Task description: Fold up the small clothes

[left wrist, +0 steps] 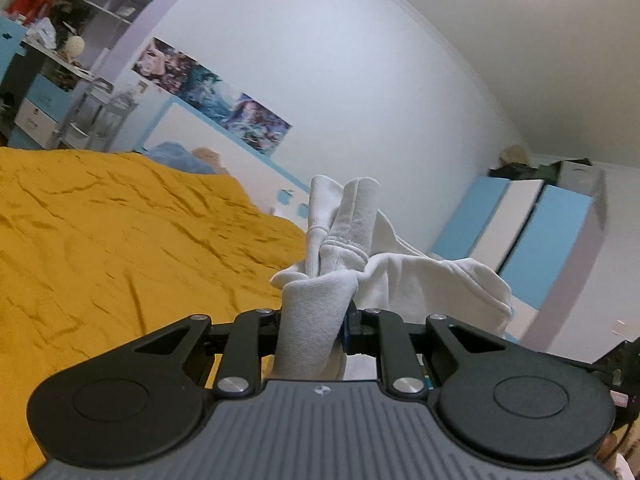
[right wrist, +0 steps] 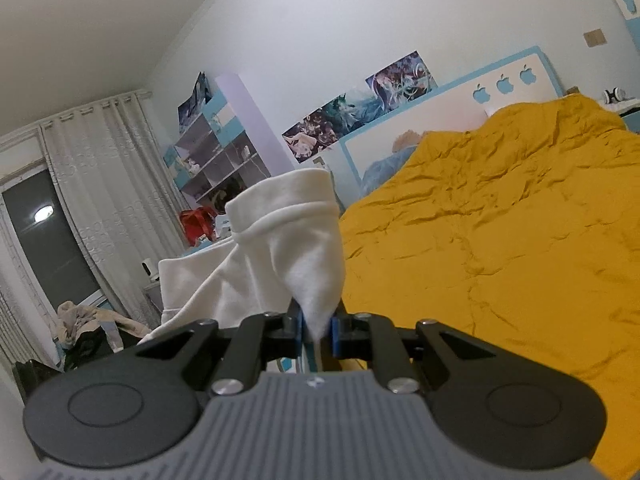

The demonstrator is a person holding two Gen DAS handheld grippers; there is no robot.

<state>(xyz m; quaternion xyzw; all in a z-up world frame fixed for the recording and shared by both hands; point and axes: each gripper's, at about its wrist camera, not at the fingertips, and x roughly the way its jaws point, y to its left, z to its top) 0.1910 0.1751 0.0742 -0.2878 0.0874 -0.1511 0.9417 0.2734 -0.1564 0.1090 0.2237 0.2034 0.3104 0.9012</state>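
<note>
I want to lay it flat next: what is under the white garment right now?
The white garment hangs clear of the orange bedspread, pinched by the left gripper and right gripper. Behind it show cabinets and shelves; what lies directly below is covered by cloth and grippers.

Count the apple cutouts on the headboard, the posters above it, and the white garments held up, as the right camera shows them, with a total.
Apple cutouts on the headboard: 3
Posters along the wall above it: 3
White garment held up: 1
Total: 7
</note>
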